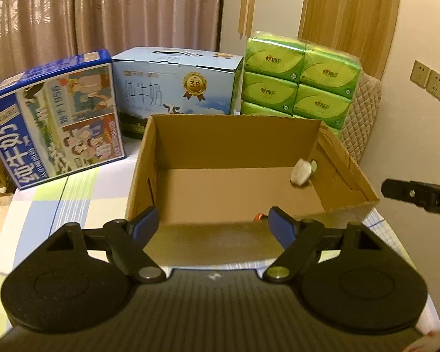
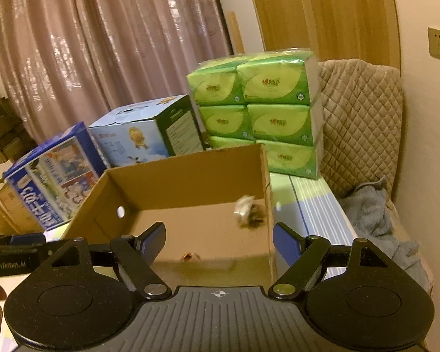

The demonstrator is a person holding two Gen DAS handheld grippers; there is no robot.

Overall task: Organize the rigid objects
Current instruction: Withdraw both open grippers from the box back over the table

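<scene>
Done: small pale object (image 1: 301,172) lies inside open brown cardboard box (image 1: 228,135) | Left gripper (image 1: 217,224), right gripper (image 2: 218,239): released, empty | Left: unclear

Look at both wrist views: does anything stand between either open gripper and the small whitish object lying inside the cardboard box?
Nothing visible does. The cardboard box is open-topped, and the whitish object lies uncovered on its floor near the right wall. The left gripper and right gripper are open at the near wall, which only bars a level approach.
</scene>
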